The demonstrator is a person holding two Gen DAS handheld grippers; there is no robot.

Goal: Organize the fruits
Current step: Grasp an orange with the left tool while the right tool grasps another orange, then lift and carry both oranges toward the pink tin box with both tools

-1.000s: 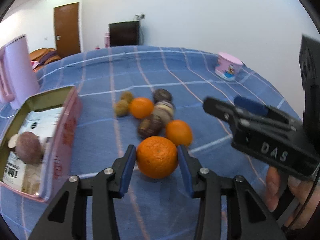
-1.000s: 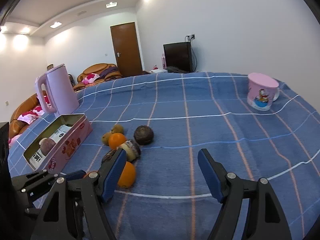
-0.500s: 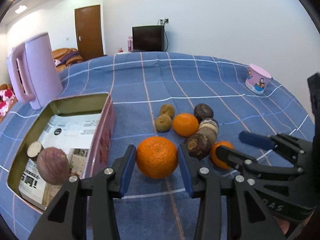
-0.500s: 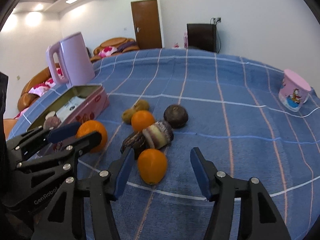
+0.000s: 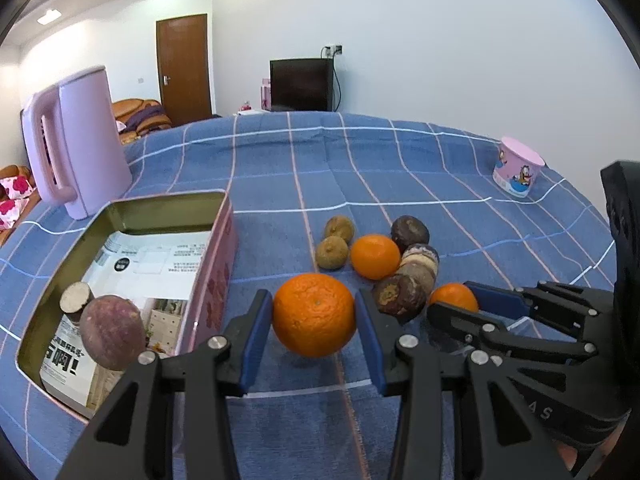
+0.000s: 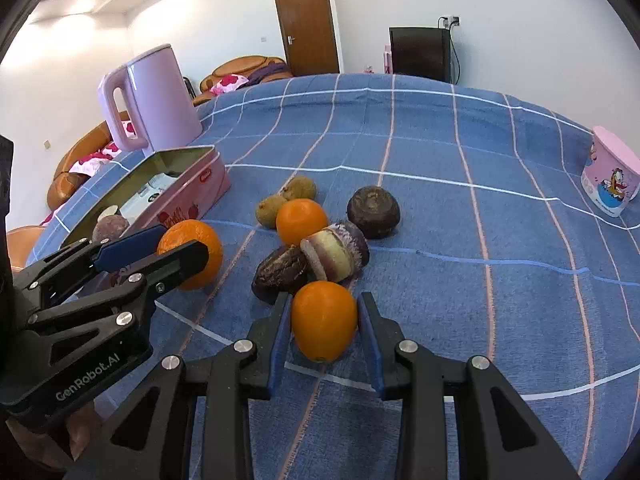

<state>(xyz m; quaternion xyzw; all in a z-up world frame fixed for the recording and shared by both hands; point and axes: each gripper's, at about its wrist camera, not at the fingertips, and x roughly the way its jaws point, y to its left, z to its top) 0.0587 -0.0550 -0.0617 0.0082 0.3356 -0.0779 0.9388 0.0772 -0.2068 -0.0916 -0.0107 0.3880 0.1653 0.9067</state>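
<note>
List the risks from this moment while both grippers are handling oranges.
1. The left gripper holds a large orange only at its sides; it may slip before reaching the pink tin.
2. The right gripper brackets a smaller orange touching a dark wrinkled fruit; closing may nudge the pile.
3. The grippers sit close and may collide.
</note>
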